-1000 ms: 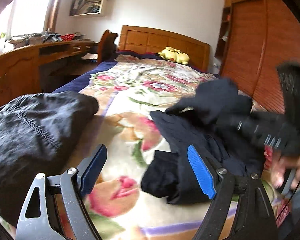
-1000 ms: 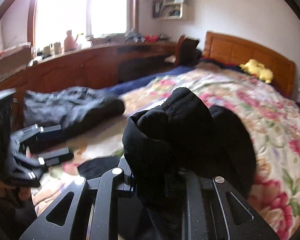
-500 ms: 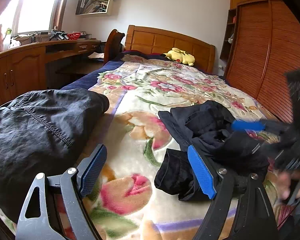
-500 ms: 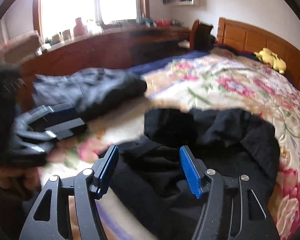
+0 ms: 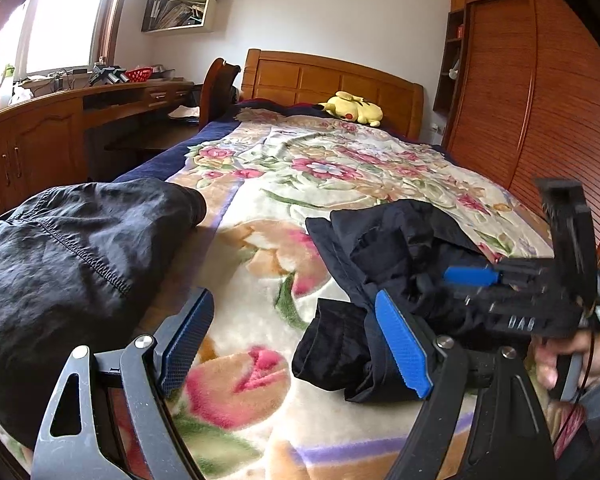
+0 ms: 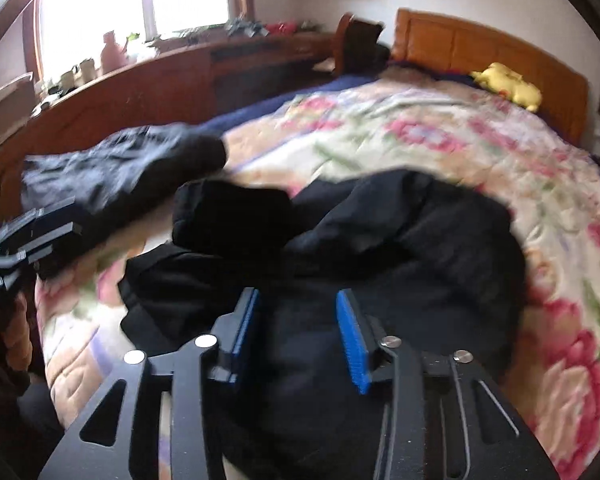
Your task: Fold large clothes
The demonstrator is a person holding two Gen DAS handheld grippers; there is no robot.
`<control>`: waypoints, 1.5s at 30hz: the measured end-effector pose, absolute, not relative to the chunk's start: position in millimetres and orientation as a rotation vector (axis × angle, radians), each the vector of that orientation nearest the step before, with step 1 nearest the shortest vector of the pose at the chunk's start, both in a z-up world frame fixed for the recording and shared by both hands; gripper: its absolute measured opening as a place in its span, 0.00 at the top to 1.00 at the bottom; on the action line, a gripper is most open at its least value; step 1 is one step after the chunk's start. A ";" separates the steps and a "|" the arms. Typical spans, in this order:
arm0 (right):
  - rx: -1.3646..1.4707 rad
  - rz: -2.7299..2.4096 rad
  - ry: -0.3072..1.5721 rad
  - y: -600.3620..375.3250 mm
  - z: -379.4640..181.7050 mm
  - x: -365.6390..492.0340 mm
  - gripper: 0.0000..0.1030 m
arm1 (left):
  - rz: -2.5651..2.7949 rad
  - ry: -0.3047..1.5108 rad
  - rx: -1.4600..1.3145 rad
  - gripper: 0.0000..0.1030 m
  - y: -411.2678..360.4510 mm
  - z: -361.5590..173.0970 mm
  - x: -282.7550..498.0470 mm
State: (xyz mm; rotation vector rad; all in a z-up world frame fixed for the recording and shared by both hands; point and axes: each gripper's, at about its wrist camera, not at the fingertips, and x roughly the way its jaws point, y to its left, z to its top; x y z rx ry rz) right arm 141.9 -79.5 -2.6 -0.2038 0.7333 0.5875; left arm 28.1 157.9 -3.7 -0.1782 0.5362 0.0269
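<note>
A crumpled black garment lies in a heap on the floral bedspread; it fills the middle of the right wrist view. My left gripper is open and empty, low over the bedspread just left of the heap. My right gripper is open right above the heap, its blue pads apart; it also shows in the left wrist view, over the heap's right side. A second dark garment lies at the bed's left edge.
A wooden desk with clutter runs along the left wall under the window. A chair stands by the wooden headboard. A yellow plush toy lies at the bed's head. A wooden wardrobe stands at right.
My right gripper let go of the black garment, which dropped onto the bed, and came down low over the heap with jaws open. The left gripper stayed open and barely moved.
</note>
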 end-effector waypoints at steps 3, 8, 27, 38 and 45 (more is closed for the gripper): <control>-0.197 0.629 0.766 -63.1 -12.2 149.7 0.70 | 0.033 0.538 -0.185 0.19 161.7 -4.7 27.1; -0.209 0.663 0.794 -63.1 -20.5 141.5 0.79 | 0.044 0.539 -0.205 0.19 168.6 -6.0 24.6; -0.162 0.513 0.789 -102.6 36.1 194.5 0.54 | 0.010 0.566 -0.161 0.19 156.2 -12.4 26.5; -0.326 0.535 0.983 -30.3 14.0 261.1 0.93 | -0.050 0.627 -0.087 0.19 141.4 -26.0 22.4; -0.324 0.577 0.878 -25.8 26.3 251.1 0.98 | -0.057 0.642 -0.083 0.19 144.7 -28.9 19.5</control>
